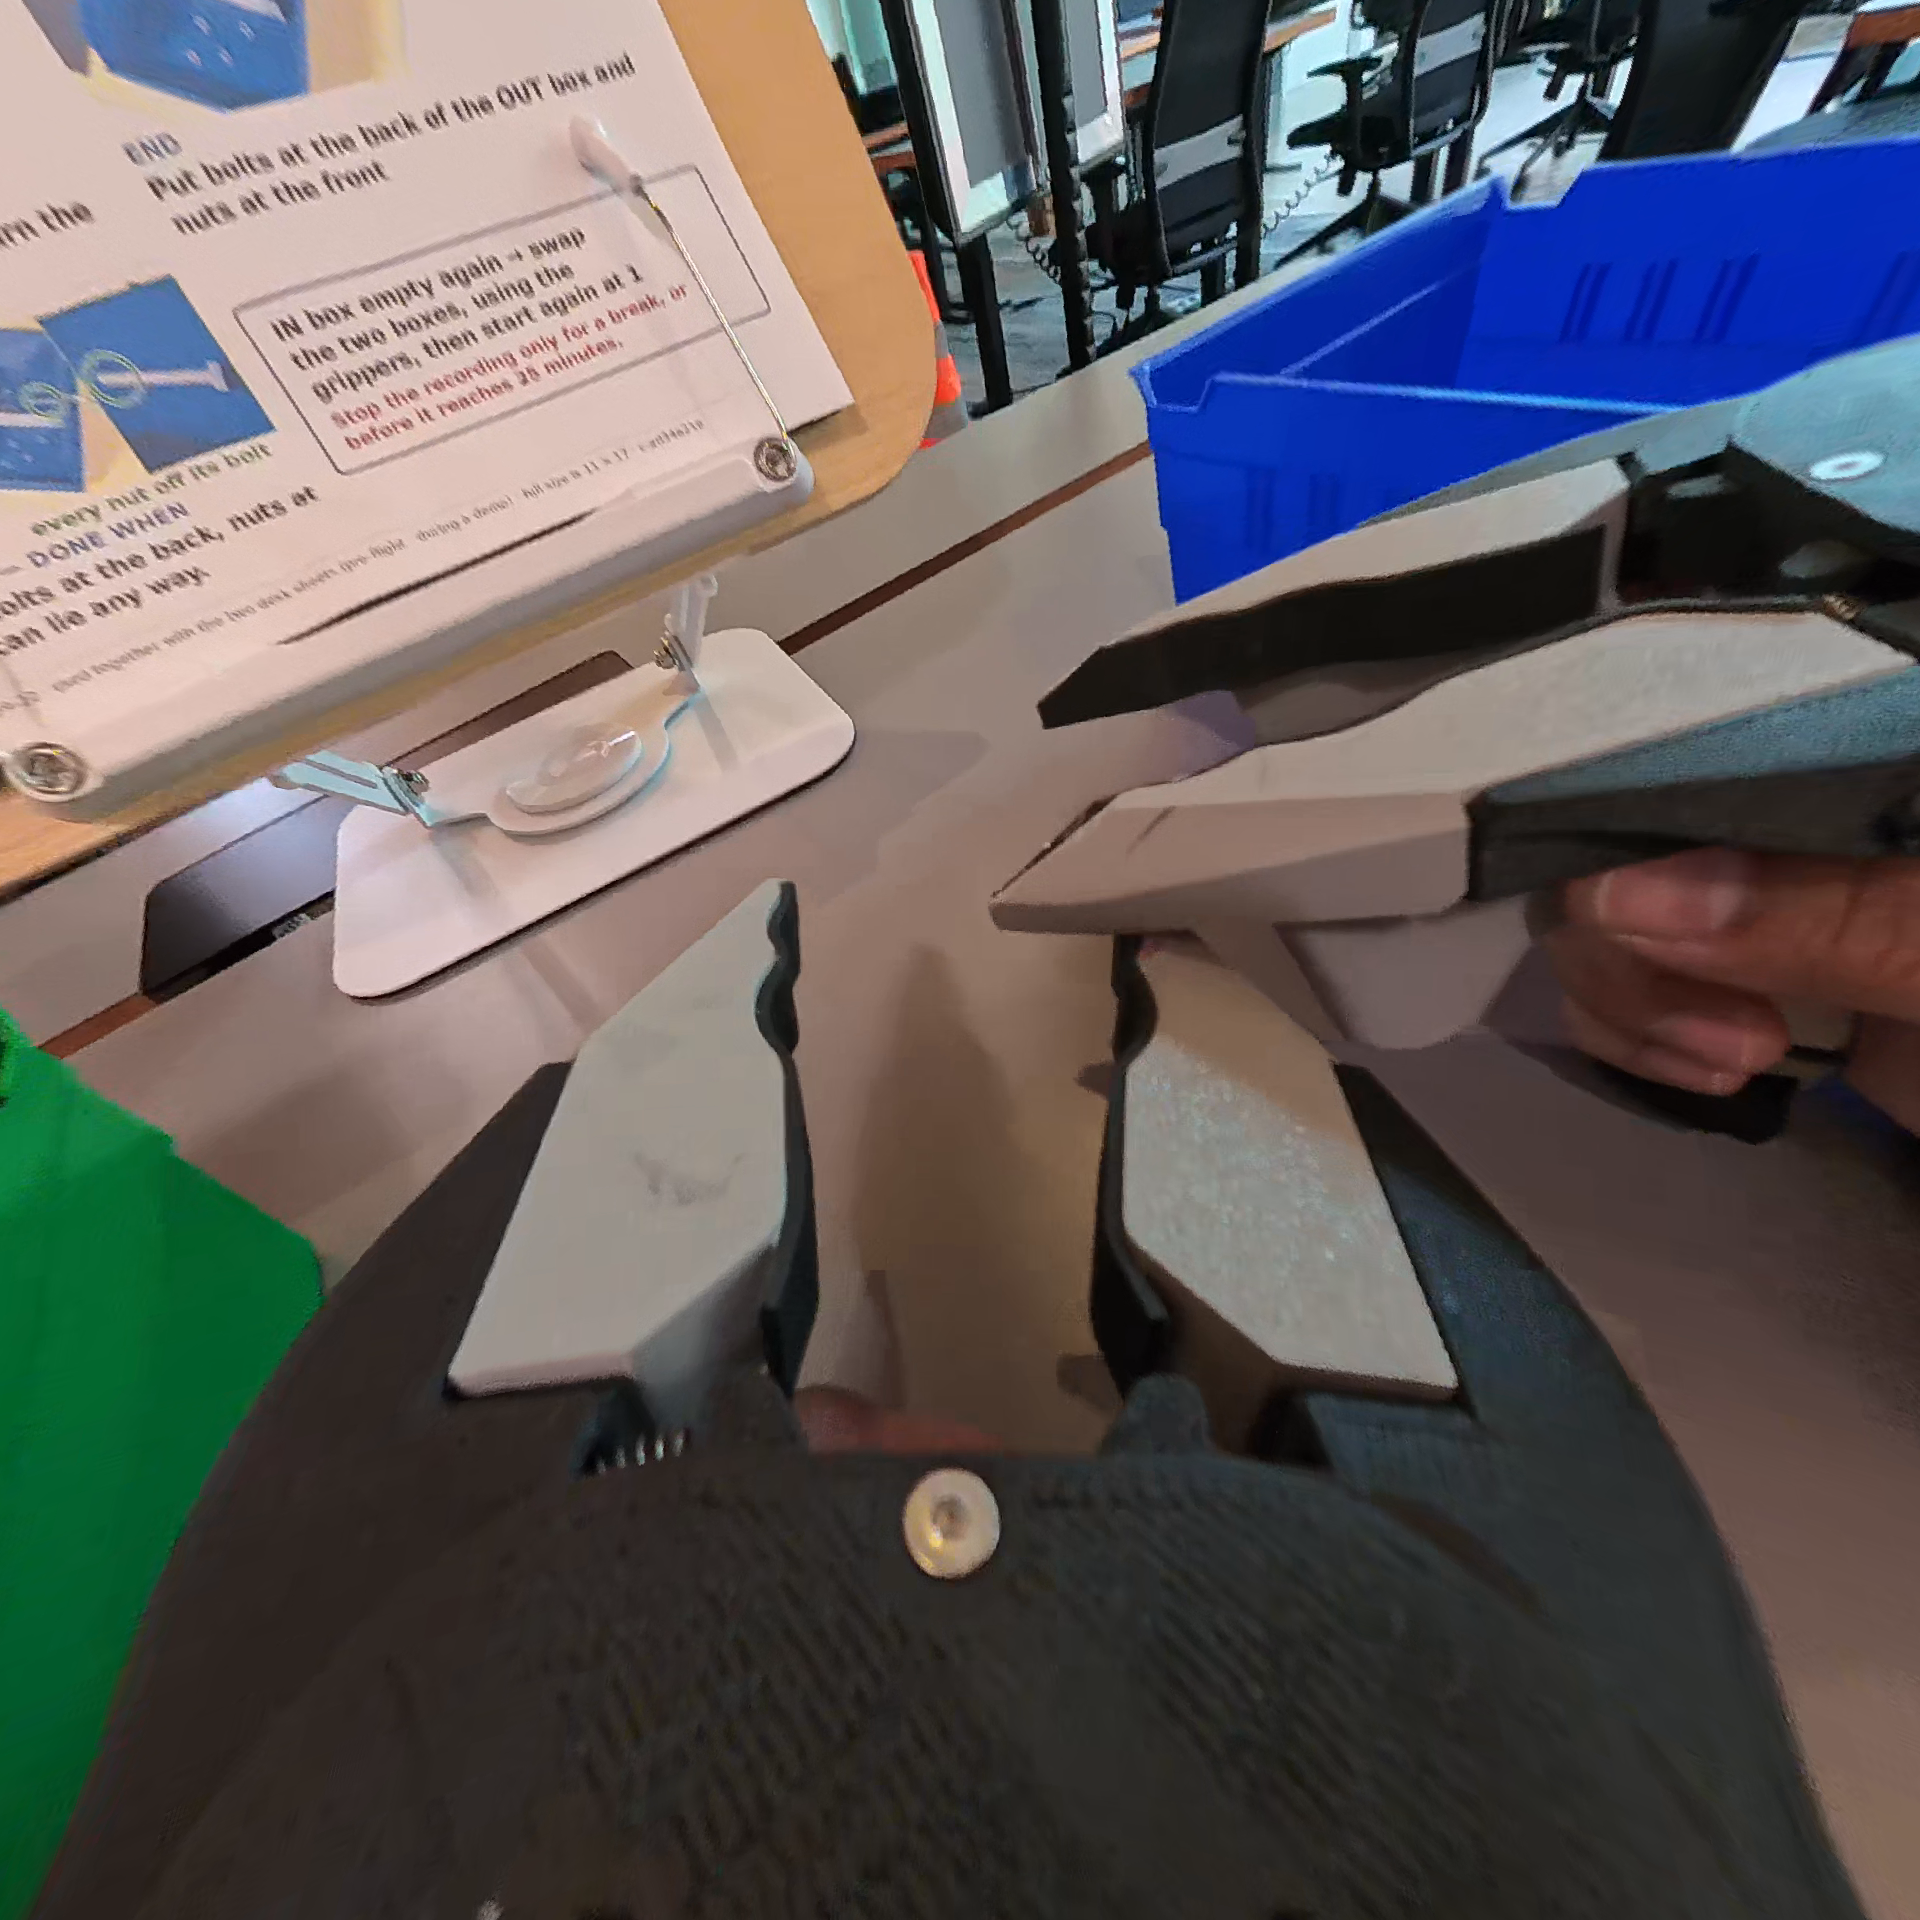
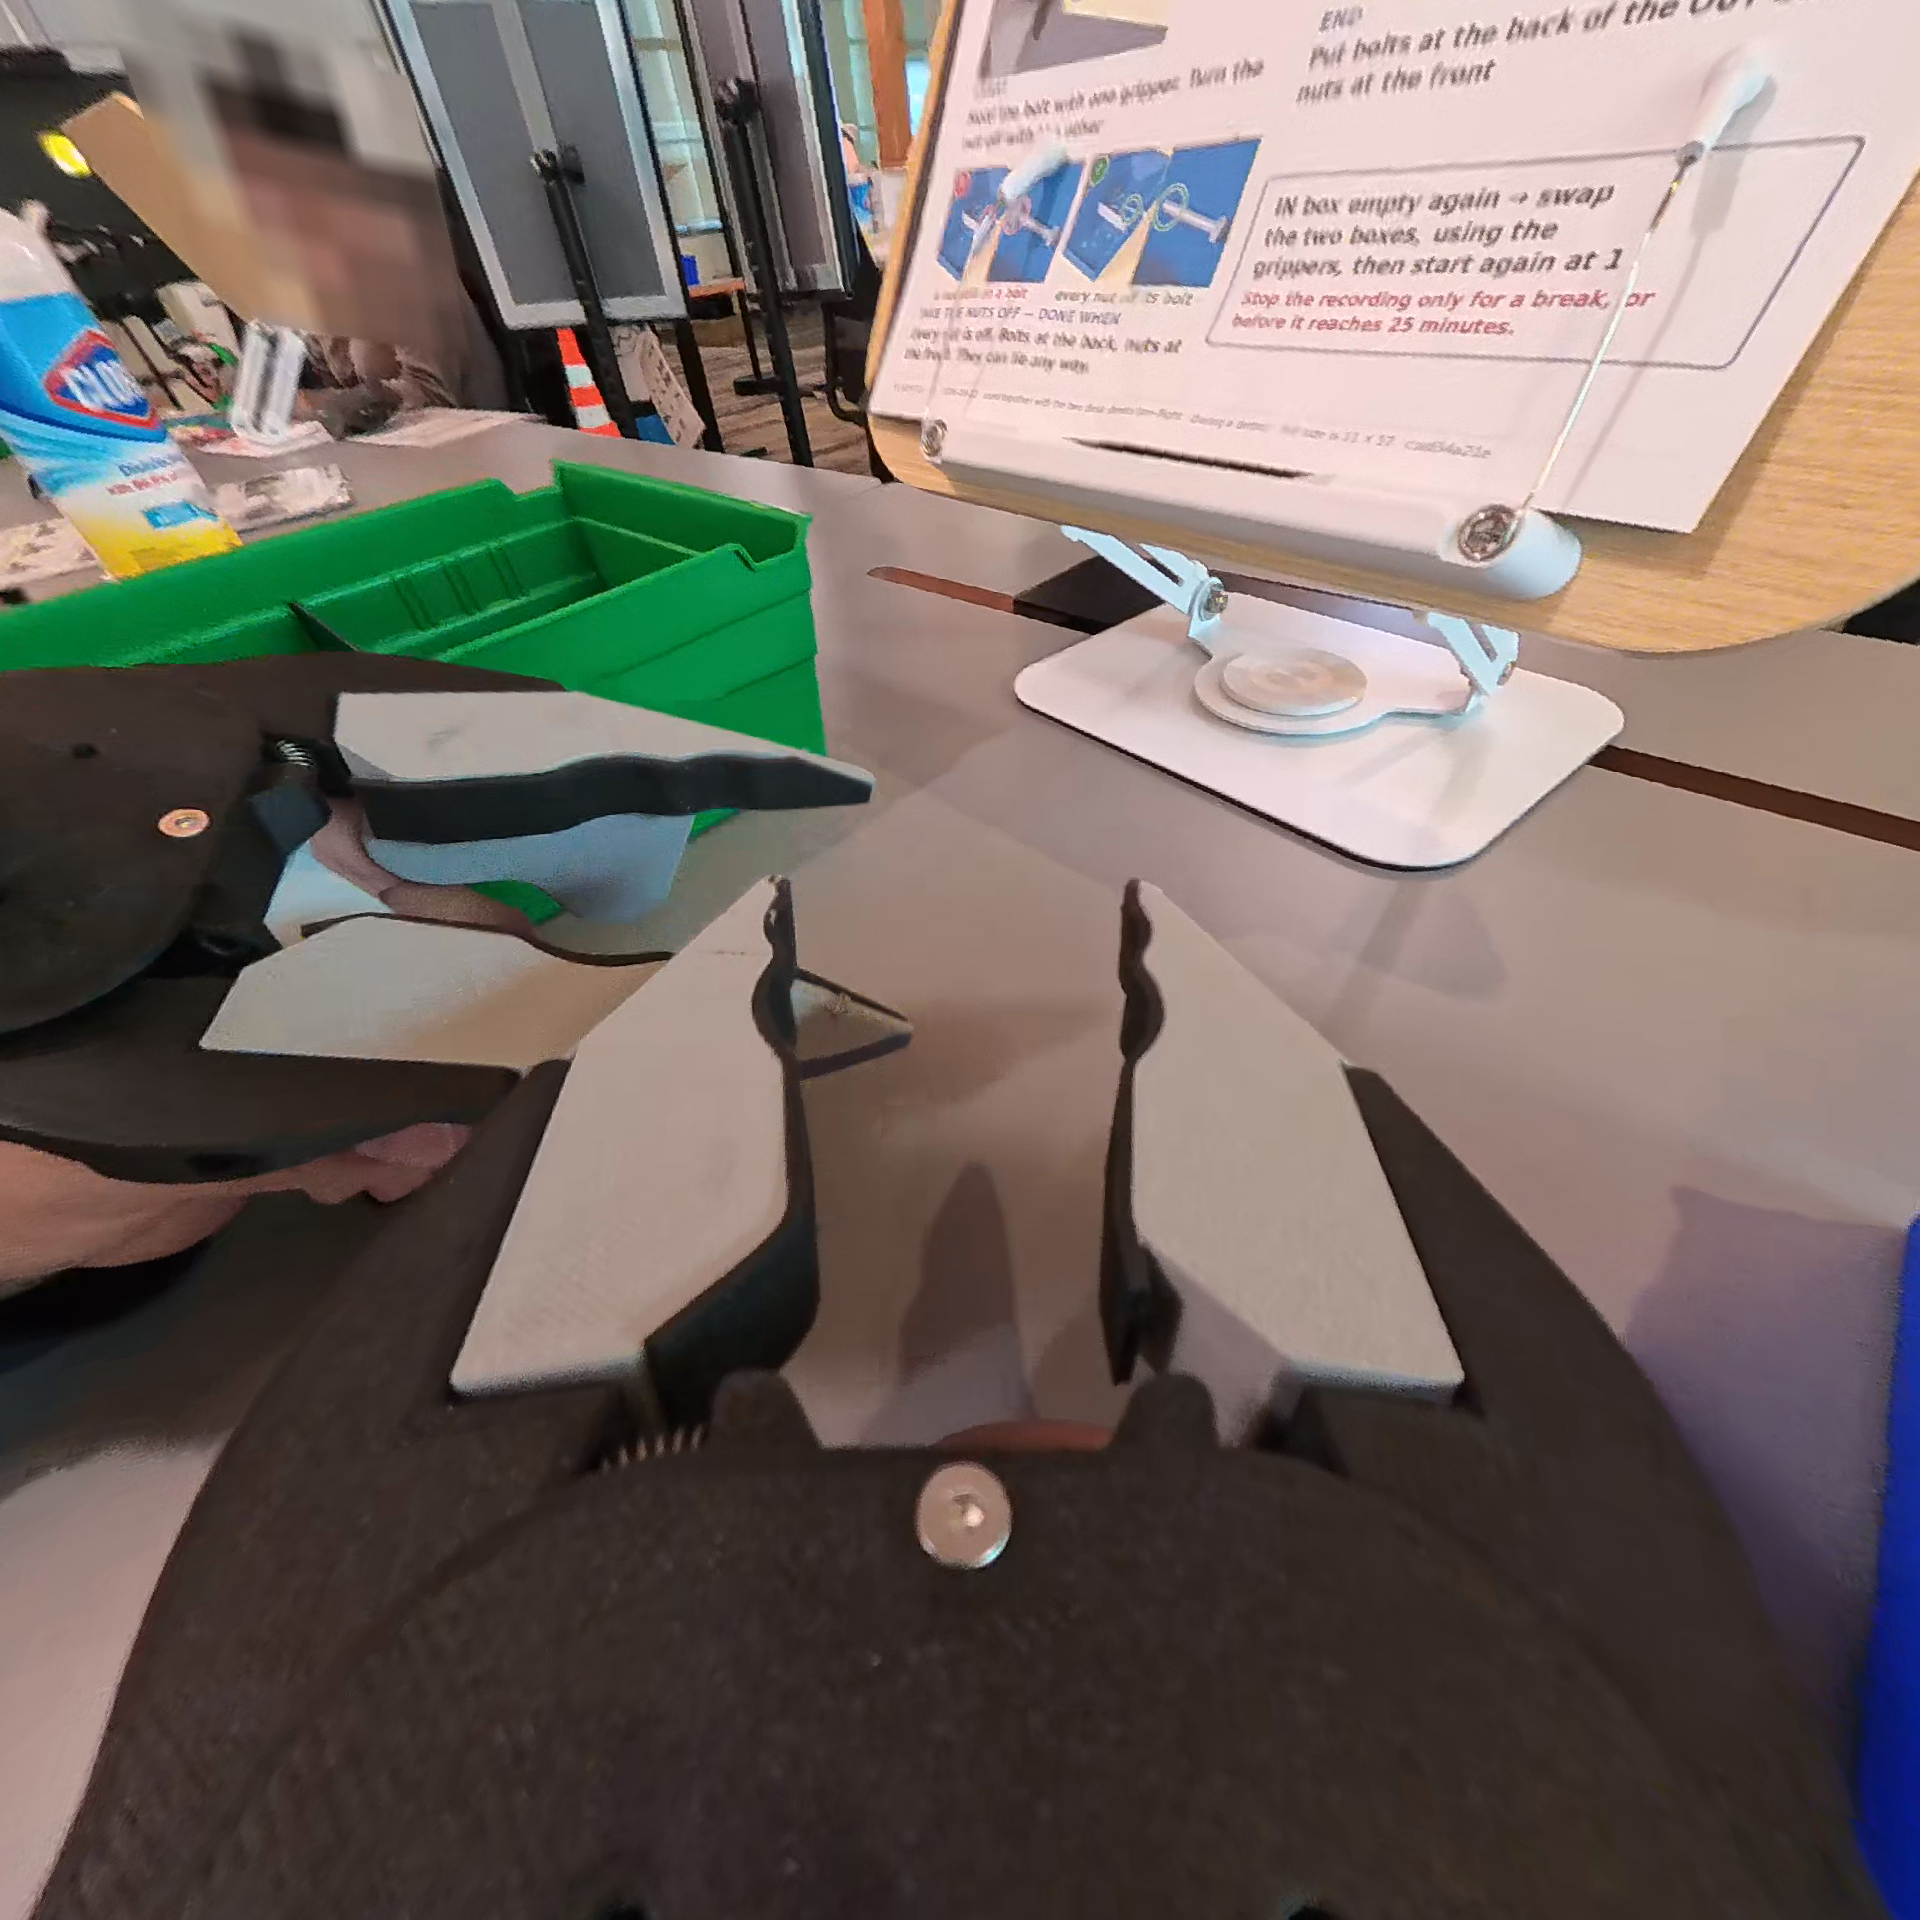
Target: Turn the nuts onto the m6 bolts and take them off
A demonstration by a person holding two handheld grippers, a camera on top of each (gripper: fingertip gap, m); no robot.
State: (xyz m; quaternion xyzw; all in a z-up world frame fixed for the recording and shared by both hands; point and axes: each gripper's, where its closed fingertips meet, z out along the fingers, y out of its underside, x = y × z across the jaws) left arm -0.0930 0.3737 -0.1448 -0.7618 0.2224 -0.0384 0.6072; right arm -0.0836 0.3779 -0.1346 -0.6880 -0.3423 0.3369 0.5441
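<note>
While hovering over the grey table (image 2: 1299, 1039) between the bins, both sets of fingers spread apart and holding nothing: left gripper (image 1: 951, 935) and right gripper (image 2: 951, 904) angled toward each other, tips near but not touching. No nut or M6 bolt visible anywhere; green bin (image 2: 623, 582) to the left and blue bin (image 1: 1455, 343) to the right, each with a divider, contents hidden by the walls. Instruction sheet on a white stand (image 2: 1351, 748) straight ahead. Likely between cycles, with no pair in hand. Next move probably a reach into one bin for a bolt, needing a firm pinch on the shank, threads left clear for the other gripper.
</note>
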